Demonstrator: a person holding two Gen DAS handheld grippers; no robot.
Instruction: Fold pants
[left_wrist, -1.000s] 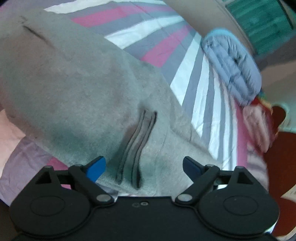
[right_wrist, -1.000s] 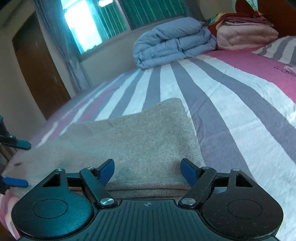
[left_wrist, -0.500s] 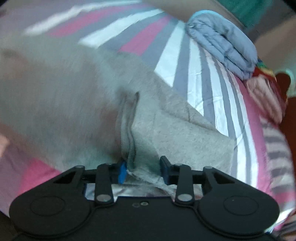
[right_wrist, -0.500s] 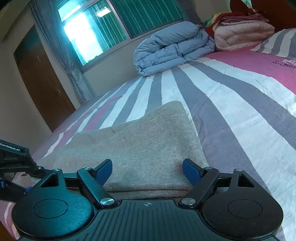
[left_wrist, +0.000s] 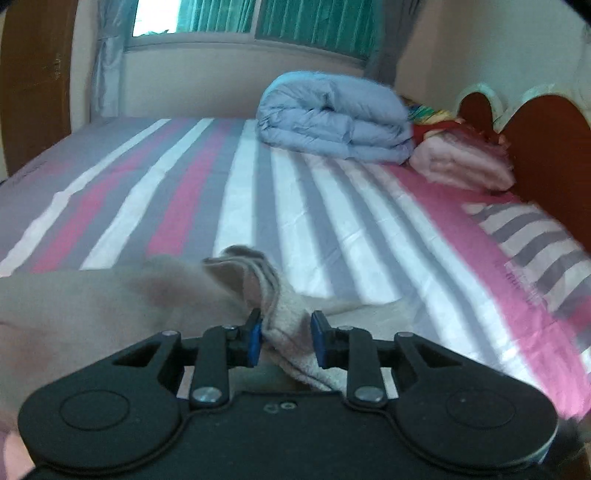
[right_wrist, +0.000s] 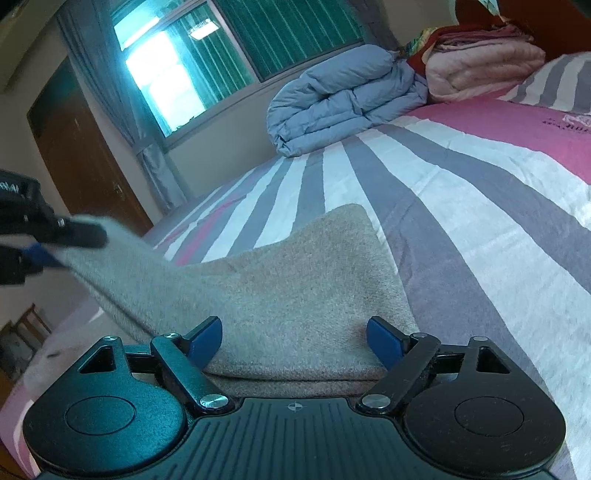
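The grey-beige pants (right_wrist: 295, 280) lie folded on the striped bed sheet (right_wrist: 461, 206). My left gripper (left_wrist: 286, 336) is shut on a bunched edge of the pants (left_wrist: 284, 310) and holds it lifted above the bed. In the right wrist view the left gripper (right_wrist: 55, 243) shows at the far left with the cloth stretched up to it. My right gripper (right_wrist: 295, 338) is open, its jaws on either side of the near folded end of the pants, which rests on the bed.
A folded blue duvet (left_wrist: 332, 118) and a pink blanket (left_wrist: 461, 162) lie at the far end near the wooden headboard (left_wrist: 546, 147). A striped pillow (left_wrist: 535, 243) is at the right. A window (right_wrist: 221, 55) and a wooden door (right_wrist: 85, 155) are beyond the bed.
My left gripper closed on the pants edge and lifted it up and toward the far side. The right gripper stayed open at the near fold.
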